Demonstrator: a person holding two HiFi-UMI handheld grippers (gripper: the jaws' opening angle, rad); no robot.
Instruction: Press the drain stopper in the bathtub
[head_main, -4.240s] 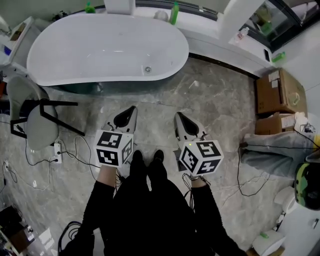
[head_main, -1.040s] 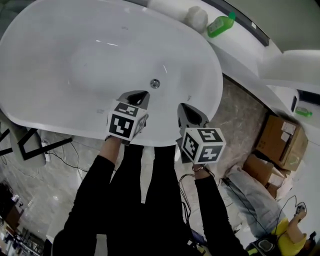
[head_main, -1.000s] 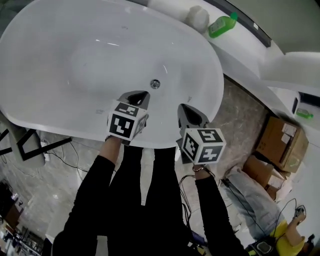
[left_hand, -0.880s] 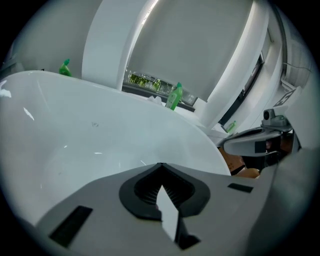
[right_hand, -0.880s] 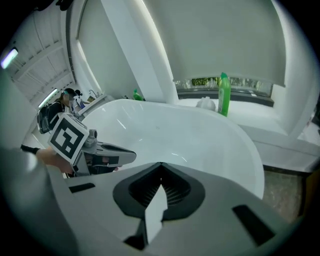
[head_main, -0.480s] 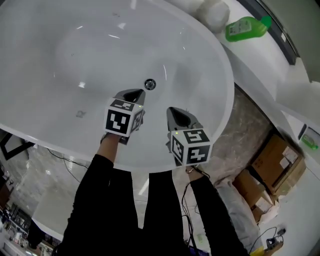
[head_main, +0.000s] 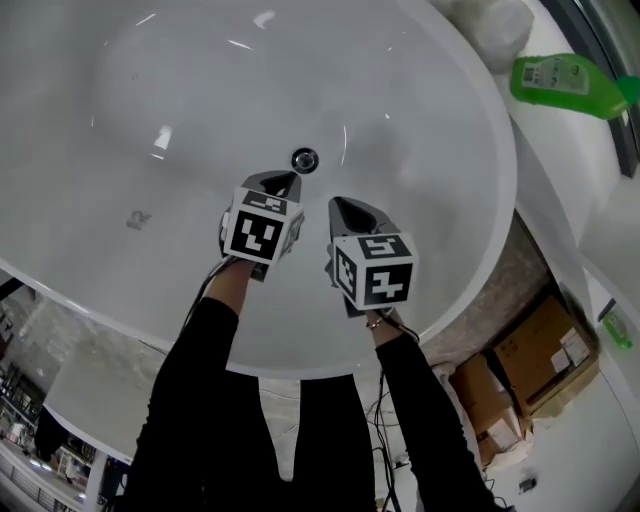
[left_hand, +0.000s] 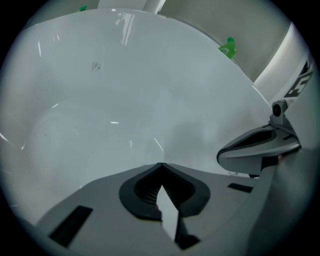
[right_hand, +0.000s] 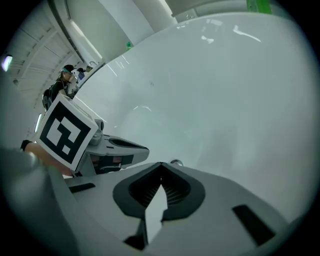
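Note:
The white bathtub (head_main: 120, 120) fills the head view. Its round chrome drain stopper (head_main: 305, 159) sits on the tub floor. My left gripper (head_main: 287, 179) is shut with nothing in it, its tip just below and left of the stopper. My right gripper (head_main: 336, 204) is also shut and empty, a little farther back on the right. In the right gripper view the stopper (right_hand: 175, 162) peeks just over the shut jaws' tip (right_hand: 161, 164), with the left gripper (right_hand: 117, 146) beside it. In the left gripper view the shut jaws (left_hand: 160, 164) hide the stopper, and the right gripper (left_hand: 260, 147) shows at the right.
A green bottle (head_main: 560, 82) lies on the ledge beyond the tub's far right rim, and it shows small in the left gripper view (left_hand: 229, 47). Cardboard boxes (head_main: 535, 350) stand on the floor at the right. The tub's near rim (head_main: 150, 330) runs under my arms.
From standing on the floor away from the tub, I have leaned over it. In the last second both shut grippers have moved closer to the drain stopper.

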